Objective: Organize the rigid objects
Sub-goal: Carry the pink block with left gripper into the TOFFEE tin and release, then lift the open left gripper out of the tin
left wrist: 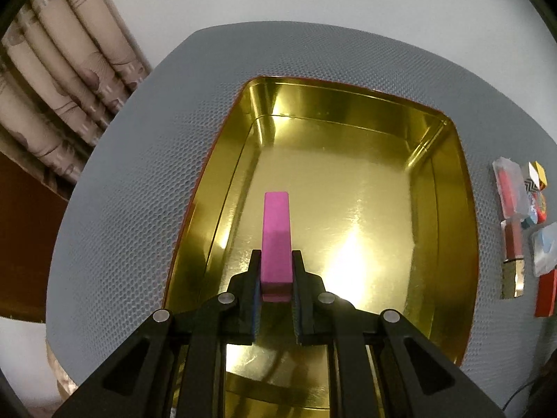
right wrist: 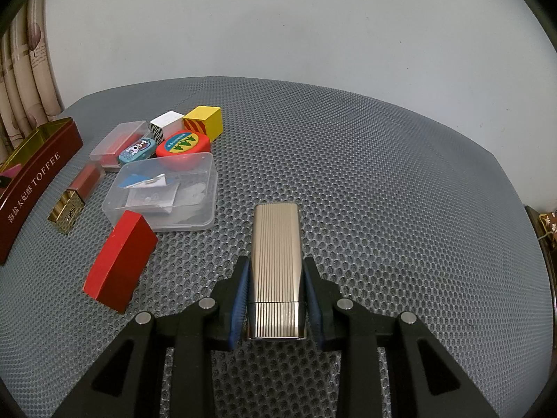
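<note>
Pink block (left wrist: 276, 240) is held tight in the left fingers (left wrist: 259, 271), over the bare gold tin (left wrist: 435, 146).
Right fingers (right wrist: 243, 289) hold a ribbed gold case (right wrist: 276, 264). Beside them, eight or so things wait on the table (right wrist: 383, 174).

Pink block (left wrist: 276, 244) lengthwise above the open gold tin (left wrist: 449, 188); ribbed gold case (right wrist: 276, 271) over grey mat (right wrist: 400, 191).
</note>
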A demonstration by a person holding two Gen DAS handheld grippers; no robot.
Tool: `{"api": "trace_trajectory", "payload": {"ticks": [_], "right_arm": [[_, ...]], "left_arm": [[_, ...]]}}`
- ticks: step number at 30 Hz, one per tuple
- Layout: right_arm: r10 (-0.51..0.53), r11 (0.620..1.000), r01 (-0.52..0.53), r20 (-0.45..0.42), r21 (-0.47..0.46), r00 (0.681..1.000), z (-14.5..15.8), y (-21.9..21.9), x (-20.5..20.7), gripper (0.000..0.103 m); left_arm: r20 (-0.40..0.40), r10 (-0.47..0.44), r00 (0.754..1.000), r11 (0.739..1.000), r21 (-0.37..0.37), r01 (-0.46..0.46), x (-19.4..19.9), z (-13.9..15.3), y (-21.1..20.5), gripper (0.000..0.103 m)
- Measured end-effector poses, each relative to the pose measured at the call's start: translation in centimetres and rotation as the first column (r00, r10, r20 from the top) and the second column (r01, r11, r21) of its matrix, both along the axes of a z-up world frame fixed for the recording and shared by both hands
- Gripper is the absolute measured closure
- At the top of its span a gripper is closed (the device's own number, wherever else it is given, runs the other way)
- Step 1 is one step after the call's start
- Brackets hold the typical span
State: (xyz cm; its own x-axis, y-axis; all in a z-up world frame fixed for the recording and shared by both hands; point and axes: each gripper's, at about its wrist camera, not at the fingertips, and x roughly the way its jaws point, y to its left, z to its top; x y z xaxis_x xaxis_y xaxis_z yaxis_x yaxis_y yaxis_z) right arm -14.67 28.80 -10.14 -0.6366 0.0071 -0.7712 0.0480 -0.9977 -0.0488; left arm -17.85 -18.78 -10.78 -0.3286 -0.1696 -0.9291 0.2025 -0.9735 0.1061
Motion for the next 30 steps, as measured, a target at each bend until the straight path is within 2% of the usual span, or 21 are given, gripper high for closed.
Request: {"api": "trace_trajectory", "payload": {"ticks": [9, 17, 24, 30], "right_arm": [[0.000, 1.000, 0.000, 0.000, 0.001, 1.000, 0.0, 0.0, 0.0, 0.072], [0.000, 1.000, 0.000, 0.000, 0.001, 1.000, 0.0, 0.0, 0.0, 0.072], [0.000, 1.000, 0.000, 0.000, 0.001, 1.000, 0.0, 0.0, 0.0, 0.072], [0.001, 1.000, -0.001, -0.001, 0.005, 1.000, -0.1, -0.1, 0.1, 0.072]], "left_arm": [[0.018, 0.022, 1.000, 1.000, -0.013, -0.021, -0.3, -1.1, -0.8, 0.091], [0.022, 0.052, 0.998, 0.999, 0.001, -0.052, 0.2, -1.0, -2.4, 0.089], [0.014, 0.088, 0.996, 0.996, 0.011, -0.089, 0.4, -0.1, -2.4, 0.080], [-0.099, 0.130, 0.987, 0.991, -0.030, -0.133, 2.0, 3.0, -0.6, 0.065]]}}
